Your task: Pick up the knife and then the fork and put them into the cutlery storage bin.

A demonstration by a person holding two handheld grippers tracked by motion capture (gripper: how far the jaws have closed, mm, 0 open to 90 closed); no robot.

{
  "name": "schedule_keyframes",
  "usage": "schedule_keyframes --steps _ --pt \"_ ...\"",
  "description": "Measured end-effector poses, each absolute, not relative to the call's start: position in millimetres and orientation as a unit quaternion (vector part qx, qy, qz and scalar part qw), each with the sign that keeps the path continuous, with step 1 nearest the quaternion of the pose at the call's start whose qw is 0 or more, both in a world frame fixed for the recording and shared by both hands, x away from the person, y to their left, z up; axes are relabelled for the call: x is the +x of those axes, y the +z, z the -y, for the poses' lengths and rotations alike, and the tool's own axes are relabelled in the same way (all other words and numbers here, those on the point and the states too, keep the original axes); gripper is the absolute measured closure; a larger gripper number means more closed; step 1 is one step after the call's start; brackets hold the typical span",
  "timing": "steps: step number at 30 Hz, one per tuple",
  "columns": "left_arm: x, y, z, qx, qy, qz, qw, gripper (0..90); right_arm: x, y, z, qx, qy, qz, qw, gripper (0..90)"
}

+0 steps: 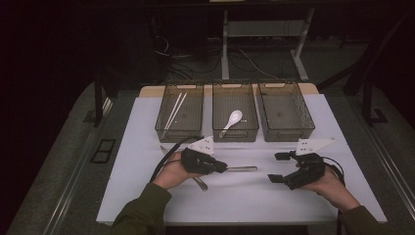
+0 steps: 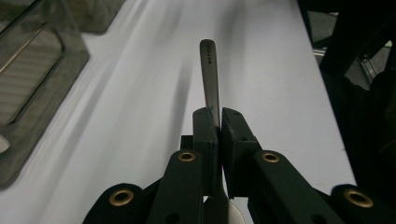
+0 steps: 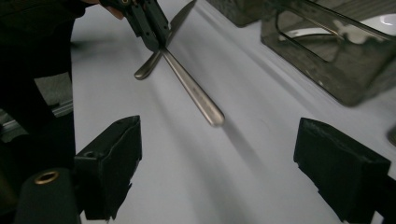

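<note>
Nearest you, your left gripper (image 1: 222, 166) is clamped on a slim, brushed-metal piece of cutlery (image 1: 242, 169); its jaws press on the shaft, and the rounded handle end sticks out toward the middle of the white table mat (image 1: 254, 196). From the right gripper view that handle (image 3: 194, 95) appears to hang just above the mat, so you look to be in the lifting step, with the piece already picked up. Two more pieces lie at your left hand: a metal handle (image 1: 199, 183) and a knife-like blade (image 1: 163, 150), crossing beneath the grip.

Your right gripper (image 1: 278, 167) stands apart with nothing between its jaws, well to the side of the held handle.

Farther off stand three smoky, clear plastic bins: the left bin (image 1: 179, 131) holds pale chopsticks (image 1: 175, 110), the middle bin (image 1: 235, 133) a white ceramic spoon (image 1: 232, 120), and the right bin (image 1: 288, 131) looks bare. Your next move is probably to carry the held piece over a bin; keep it level, clear the rim, then release.
</note>
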State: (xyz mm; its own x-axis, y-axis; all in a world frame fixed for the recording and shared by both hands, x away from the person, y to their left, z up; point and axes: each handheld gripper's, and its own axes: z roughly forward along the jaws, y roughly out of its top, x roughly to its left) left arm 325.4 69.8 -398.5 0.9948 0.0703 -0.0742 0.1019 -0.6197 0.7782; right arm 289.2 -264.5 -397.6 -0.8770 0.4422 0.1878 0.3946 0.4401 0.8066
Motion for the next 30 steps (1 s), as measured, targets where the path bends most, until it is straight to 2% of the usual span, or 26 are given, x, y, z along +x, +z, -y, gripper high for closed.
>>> schedule_keyframes --steps 8,18,24,30 --pt "318 -394 -55 0.901 -0.028 -0.019 0.433 84.6 296 -389 227 0.179 0.445 -0.878 0.006 26.8" --pt "313 -391 -49 0.902 -0.03 -0.008 0.431 84.6 299 -397 183 0.087 0.373 -0.924 0.016 57.0" --pt "313 -391 -48 0.904 -0.028 -0.001 0.426 84.5 301 -399 171 0.065 0.359 -0.931 0.021 70.9" --pt "311 -390 -47 0.903 -0.031 0.002 0.428 84.5 301 -400 167 0.055 0.352 -0.934 0.02 77.8"
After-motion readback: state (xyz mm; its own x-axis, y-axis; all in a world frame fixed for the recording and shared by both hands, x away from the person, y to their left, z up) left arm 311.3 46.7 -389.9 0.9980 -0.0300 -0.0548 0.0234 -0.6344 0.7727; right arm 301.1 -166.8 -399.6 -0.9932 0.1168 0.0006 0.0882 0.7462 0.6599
